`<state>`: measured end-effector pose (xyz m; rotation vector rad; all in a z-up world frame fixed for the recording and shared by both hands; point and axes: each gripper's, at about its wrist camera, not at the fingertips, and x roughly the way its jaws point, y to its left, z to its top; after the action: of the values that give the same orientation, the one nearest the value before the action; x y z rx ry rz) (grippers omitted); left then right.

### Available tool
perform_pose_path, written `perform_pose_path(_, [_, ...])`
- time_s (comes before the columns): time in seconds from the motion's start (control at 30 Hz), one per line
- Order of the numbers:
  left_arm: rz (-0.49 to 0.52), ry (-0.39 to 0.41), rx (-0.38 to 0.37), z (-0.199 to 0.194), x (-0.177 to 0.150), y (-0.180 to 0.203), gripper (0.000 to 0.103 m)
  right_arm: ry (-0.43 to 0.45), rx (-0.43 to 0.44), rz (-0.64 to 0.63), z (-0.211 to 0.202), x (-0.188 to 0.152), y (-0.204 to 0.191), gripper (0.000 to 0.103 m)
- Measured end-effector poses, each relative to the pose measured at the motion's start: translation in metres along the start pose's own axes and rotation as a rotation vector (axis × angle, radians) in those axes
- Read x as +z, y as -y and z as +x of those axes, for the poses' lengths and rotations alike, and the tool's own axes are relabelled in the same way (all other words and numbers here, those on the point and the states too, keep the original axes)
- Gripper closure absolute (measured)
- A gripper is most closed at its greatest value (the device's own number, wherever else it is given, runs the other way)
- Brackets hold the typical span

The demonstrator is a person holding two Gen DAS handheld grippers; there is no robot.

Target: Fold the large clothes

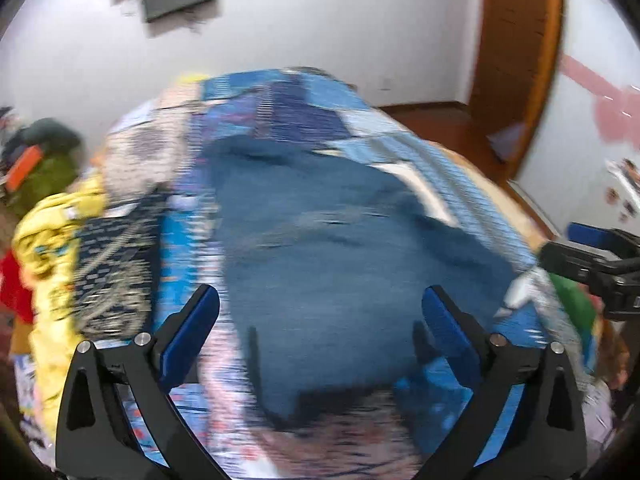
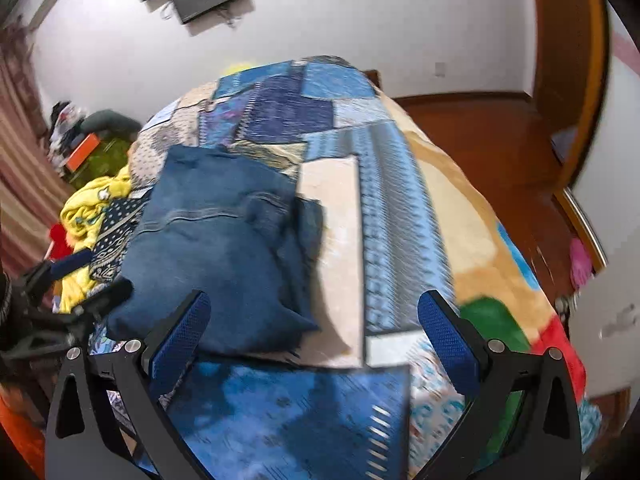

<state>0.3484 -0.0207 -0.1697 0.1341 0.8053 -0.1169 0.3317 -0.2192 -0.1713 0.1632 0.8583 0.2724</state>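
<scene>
- Two views show one bed (image 1: 492,184) under a patchwork cover (image 1: 280,96) of blue, white and printed squares.
- Left wrist view, blurred: the left gripper (image 1: 320,312) hangs over the bed with its jaws spread wide and nothing between the blue pads; they grip nothing.
- Beyond them lies the folded blue jeans (image 1: 340,240), thick denim in a rounded, lumpy bundle resting on the cover, with a dark fold line near its close end.
- To the left sits a heap of loose clothes: a crumpled yellow garment (image 1: 48,232), a dark navy piece with a pale print (image 1: 116,272) and a bit of red cloth (image 1: 12,288).
- At the right edge the black frame and blue pad of the right gripper (image 1: 592,248) show beside the bed.
- Right wrist view, sharper: the right gripper (image 2: 316,340) also stands released, jaws wide, its dimpled blue pads clear of any cloth.
- The jeans (image 2: 216,248) lie left of centre on the bed (image 2: 480,216), folded into a thick pad with a stitched seam across the top and frayed edges toward the right.
- They rest partly on a plain cream patch (image 2: 340,240) and beside a pale blue striped strip (image 2: 400,220).
- Left of them lie the yellow garment (image 2: 84,216) and the navy printed piece (image 2: 116,232).
- The left gripper (image 2: 68,280) shows at the left edge, just beside the denim's near corner.
- A fleecy blanket (image 2: 500,312) of tan, green and red covers the bed's right side.
</scene>
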Motion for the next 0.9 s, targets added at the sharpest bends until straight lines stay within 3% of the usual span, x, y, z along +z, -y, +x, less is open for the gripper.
perform_pose_path(0.07, [-0.033,-0.022,0.044,0.009,-0.003,-0.022,0.001,-0.001,-0.003,-0.037,0.011,0.005,-0.012,0.000])
perform_pose_path(0.27, [-0.061,-0.159,0.043,0.052,-0.028,-0.049,0.000,-0.091,0.013,-0.102,0.055,0.004,-0.026,0.000])
perform_pose_path(0.37, [-0.089,-0.135,0.019,0.052,-0.041,-0.052,0.000,-0.161,-0.036,-0.099,0.074,-0.006,-0.014,0.000])
perform_pose_path(0.57, [-0.090,-0.103,0.006,0.050,-0.049,-0.053,0.000,-0.210,-0.003,-0.040,0.067,-0.021,0.012,0.000])
perform_pose_path(0.77, [-0.111,-0.105,-0.001,0.053,-0.049,-0.057,0.000,-0.175,0.031,-0.114,0.054,-0.001,-0.011,0.000])
perform_pose_path(0.9, [-0.116,-0.108,-0.005,0.053,-0.050,-0.058,0.000,-0.172,0.065,-0.145,0.071,0.018,-0.027,0.000])
